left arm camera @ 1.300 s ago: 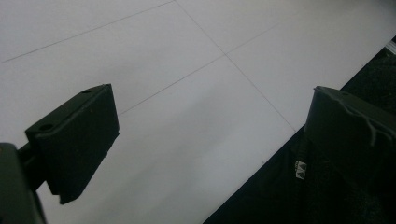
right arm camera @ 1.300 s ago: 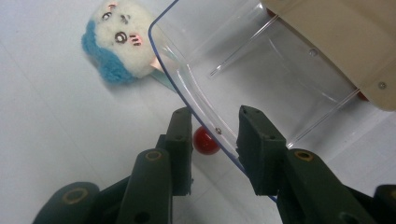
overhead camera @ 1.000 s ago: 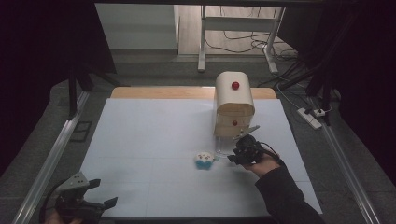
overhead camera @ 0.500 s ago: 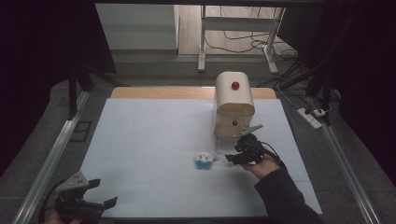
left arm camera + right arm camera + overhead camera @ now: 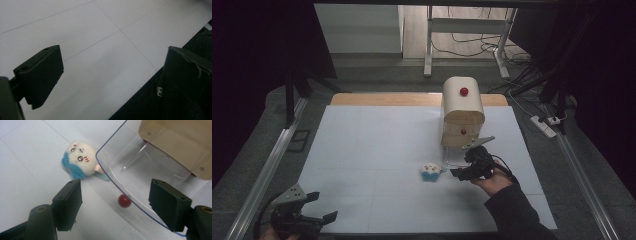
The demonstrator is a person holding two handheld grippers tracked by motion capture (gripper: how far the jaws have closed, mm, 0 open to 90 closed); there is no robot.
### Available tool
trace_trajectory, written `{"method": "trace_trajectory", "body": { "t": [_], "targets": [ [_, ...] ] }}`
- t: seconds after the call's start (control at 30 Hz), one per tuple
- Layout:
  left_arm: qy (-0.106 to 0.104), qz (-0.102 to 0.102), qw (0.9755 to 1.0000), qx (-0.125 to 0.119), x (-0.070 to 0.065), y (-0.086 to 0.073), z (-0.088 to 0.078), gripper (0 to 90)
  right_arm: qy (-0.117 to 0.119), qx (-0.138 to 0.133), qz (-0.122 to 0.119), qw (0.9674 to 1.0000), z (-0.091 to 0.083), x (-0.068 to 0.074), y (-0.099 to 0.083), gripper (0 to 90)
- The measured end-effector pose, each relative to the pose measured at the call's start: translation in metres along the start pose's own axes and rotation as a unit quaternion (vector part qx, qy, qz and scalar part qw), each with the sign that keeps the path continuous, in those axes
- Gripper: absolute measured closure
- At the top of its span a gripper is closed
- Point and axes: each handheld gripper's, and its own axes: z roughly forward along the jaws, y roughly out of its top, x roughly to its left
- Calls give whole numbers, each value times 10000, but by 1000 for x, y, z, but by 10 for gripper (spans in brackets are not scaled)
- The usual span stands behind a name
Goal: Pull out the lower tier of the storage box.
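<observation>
A small wooden cabinet (image 5: 463,112) with red knobs stands at the table's right middle. Its clear plastic drawer (image 5: 140,170) is pulled out toward me, and its red knob (image 5: 124,200) sits on the front wall. My right gripper (image 5: 115,188) is open; its jaws have just been opening, and the knob lies between them untouched. A white and blue plush toy (image 5: 78,160) lies on the mat just left of the drawer, also in the high view (image 5: 430,171). My left gripper (image 5: 323,206) hovers open and empty at the near left corner, its jaws wide apart in the left gripper view (image 5: 112,57).
The pale mat (image 5: 377,145) covers the table, with a wooden strip (image 5: 387,99) along the far edge. Metal rails (image 5: 267,175) run down both sides. A power strip (image 5: 546,125) and cables lie on the floor to the right.
The right gripper's jaws have spread apart, and the hand has eased slightly toward the near edge. The left gripper has not moved.
</observation>
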Motion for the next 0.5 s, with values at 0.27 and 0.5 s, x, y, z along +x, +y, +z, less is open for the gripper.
{"method": "trace_trajectory", "body": {
  "t": [0.27, 0.5],
  "targets": [
    [-2, -8, 10000, 4, 0, 0, 0, 33, 50, -148, 48, 9999, -9, 3, -6, 205],
    [-4, -6, 10000, 7, 0, 0, 0, 32, 65, -165, 34, 9998, -13, 6, -12, 171]
  ]
}}
